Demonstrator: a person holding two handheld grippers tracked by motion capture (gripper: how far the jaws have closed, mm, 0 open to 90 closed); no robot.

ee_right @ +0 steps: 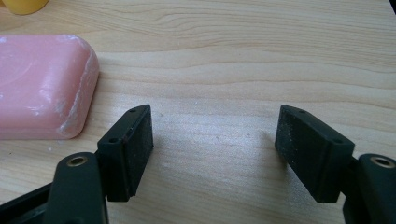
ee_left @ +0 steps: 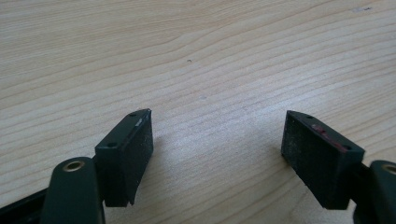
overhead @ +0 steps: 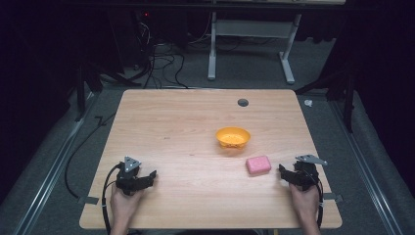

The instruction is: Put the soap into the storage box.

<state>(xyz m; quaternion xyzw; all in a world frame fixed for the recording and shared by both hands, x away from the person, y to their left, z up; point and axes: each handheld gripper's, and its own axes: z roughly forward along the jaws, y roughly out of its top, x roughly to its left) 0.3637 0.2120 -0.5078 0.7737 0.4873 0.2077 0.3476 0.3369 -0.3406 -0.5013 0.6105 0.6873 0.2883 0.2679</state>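
The pink soap [overhead: 258, 165] sits on the table [overhead: 186, 127] just left of the right gripper [overhead: 284, 172], near the yellow bowl [overhead: 233, 137]. Jaws apart, empty. I'd swing left and straddle the bar squarely before squeezing.

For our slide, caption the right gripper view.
Right gripper, jaws open over bare wooden table, beside a pink soap bar.

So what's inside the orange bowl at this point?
The orange bowl looks empty from the high view: just its orange floor with a faint pattern. The near wall hides a sliver of the inside. The pink soap lies on the table beside it, not in it.
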